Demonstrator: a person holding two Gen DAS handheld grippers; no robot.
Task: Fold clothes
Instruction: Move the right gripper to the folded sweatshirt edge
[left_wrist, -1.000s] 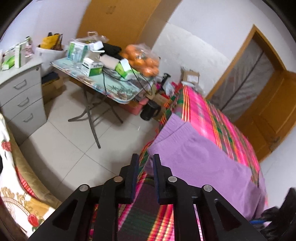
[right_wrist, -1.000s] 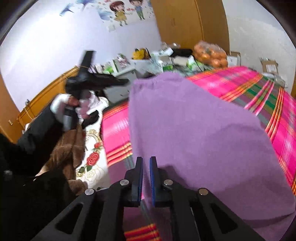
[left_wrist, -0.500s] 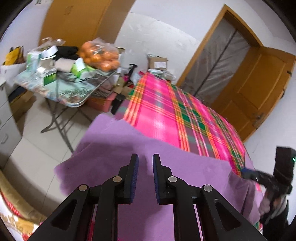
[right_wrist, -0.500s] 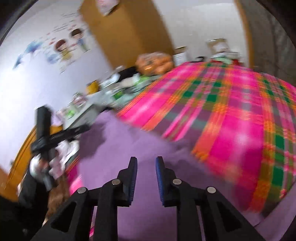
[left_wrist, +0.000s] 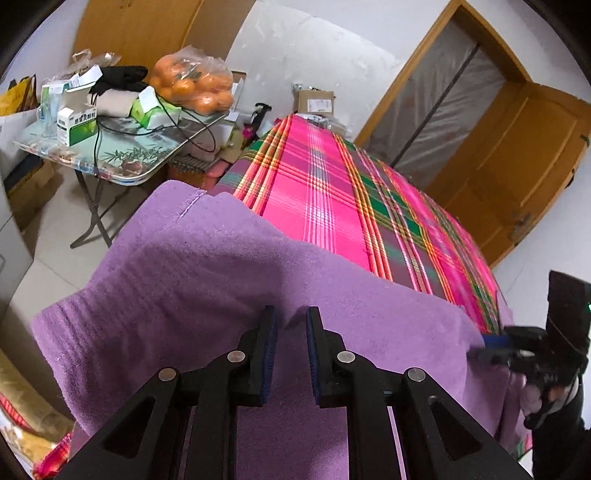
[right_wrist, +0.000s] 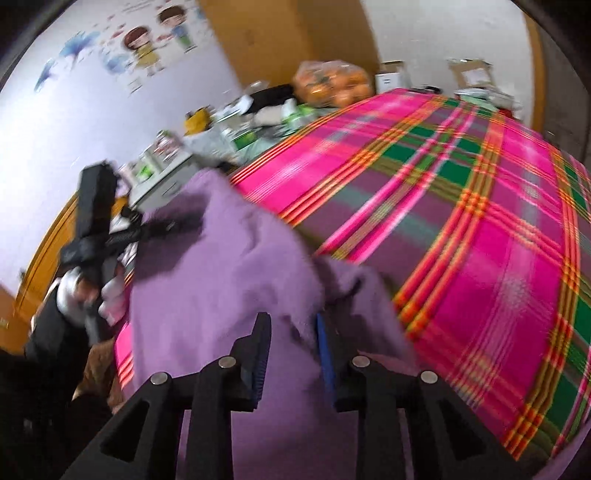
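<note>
Just ahead of both pairs of fingers, the purple garment is spread loosely over the near end of the bed, rumpled, no neat fold visible. Folding is judged unfinished. The left gripper and right gripper are parted, fabric bunched between the right fingers. Half a second ago, the right fingers were narrower and the cloth flatter.

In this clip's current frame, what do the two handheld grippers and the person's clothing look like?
Both the left gripper and the right gripper are matte black, with angular frames that have triangular cut-outs, round silver pivot pins and blue ribbed pads lining the finger faces. Seen from the left wrist, the right unit carries a black box with a small green light. The person wears a dark sleeve.
</note>
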